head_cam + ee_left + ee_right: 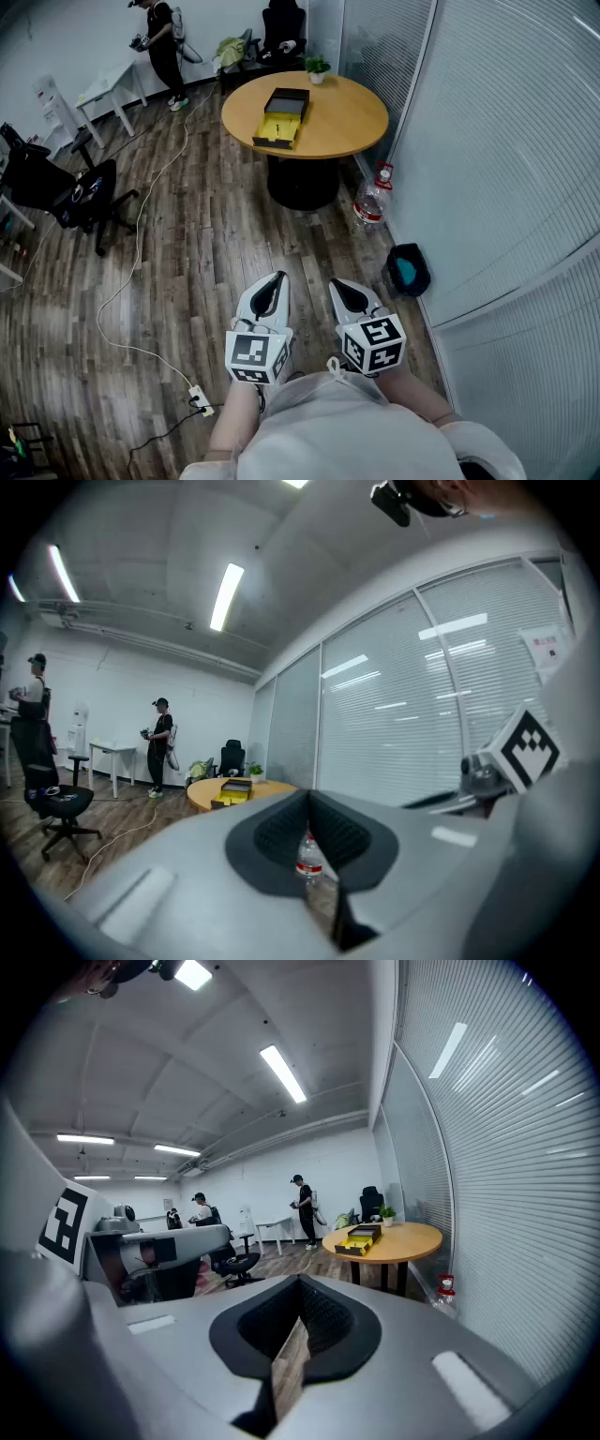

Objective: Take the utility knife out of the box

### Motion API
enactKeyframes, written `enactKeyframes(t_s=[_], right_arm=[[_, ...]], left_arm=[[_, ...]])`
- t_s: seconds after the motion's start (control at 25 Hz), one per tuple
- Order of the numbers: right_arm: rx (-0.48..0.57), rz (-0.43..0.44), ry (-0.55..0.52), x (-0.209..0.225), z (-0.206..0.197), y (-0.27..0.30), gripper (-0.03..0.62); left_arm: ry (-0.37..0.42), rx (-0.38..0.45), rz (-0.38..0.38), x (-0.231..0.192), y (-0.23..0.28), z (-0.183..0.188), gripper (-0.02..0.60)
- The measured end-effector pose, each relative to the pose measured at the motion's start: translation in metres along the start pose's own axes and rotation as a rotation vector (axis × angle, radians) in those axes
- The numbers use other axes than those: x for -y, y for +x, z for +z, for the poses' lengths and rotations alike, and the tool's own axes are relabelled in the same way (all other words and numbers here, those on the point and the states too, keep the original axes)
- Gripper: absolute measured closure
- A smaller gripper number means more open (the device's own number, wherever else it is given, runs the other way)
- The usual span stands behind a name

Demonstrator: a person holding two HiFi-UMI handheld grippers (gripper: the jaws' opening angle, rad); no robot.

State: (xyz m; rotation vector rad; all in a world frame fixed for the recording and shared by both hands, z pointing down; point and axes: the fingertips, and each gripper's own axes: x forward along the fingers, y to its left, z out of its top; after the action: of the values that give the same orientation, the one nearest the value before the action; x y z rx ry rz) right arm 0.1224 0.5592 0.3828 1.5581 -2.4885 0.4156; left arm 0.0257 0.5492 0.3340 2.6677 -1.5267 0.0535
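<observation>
An open black box [281,116] with a yellow insert lies on the round wooden table [349,120] far ahead. A thin dark item [277,126] rests on the yellow part, too small to identify. The box also shows in the left gripper view [234,788] and the right gripper view [360,1237]. My left gripper [275,278] and right gripper [339,284] are held side by side close to the person's body, well short of the table. Both are shut with nothing held, the left [307,799] pointing level and the right [300,1284] slightly down.
A plastic bottle [372,202] stands on the wooden floor by the table's pedestal. A black bin [408,270] sits against the blinds-covered glass wall on the right. An office chair [73,192] is at left. A cable runs to a power strip [199,401]. A person [165,47] stands at the back.
</observation>
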Motion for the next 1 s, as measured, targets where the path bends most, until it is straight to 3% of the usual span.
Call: enactKeyframes(t_s=[0.76, 1.0], right_arm=[[-0.02, -0.015, 0.064, -0.018, -0.022, 0.016, 0.594], [-0.029, -0.034, 0.085, -0.006, -0.027, 0.042, 0.594]], left_arm=[[-0.03, -0.022, 0.019, -0.03, -0.021, -0.019, 0.575], [-0.042, -0.039, 0.038, -0.049, -0.007, -0.028, 0.575]])
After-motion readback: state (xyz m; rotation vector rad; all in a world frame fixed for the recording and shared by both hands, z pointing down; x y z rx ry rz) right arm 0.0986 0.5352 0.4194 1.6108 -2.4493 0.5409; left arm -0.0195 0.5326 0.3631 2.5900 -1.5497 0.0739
